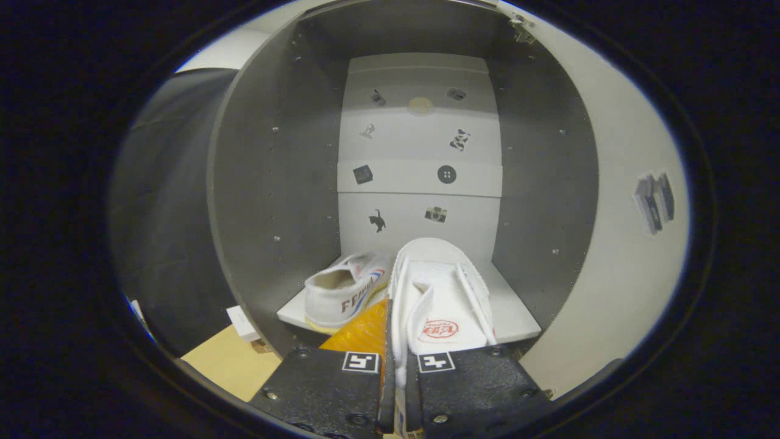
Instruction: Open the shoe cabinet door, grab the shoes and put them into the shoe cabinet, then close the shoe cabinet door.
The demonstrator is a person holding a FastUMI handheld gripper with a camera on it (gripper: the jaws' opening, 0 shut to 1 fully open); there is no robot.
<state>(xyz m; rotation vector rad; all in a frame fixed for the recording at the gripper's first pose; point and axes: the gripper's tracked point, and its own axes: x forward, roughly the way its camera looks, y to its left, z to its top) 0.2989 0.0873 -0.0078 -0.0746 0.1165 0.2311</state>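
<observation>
A white canvas shoe [439, 299] with an orange sole points into the open shoe cabinet [274, 201], its toe over the white bottom shelf [512, 311]. My gripper [397, 378] is shut on the shoe's side wall near the heel, one finger inside the shoe and one outside. A second white shoe [344, 292] lies on the same shelf just to the left, heel toward me. The cabinet door [621, 213] stands swung open on the right.
The cabinet has grey side walls and a white back panel [420, 158] with small stickers. A light wooden floor [228, 360] and a small white block [242, 323] sit left of the cabinet base. Dark cloth hangs on the left.
</observation>
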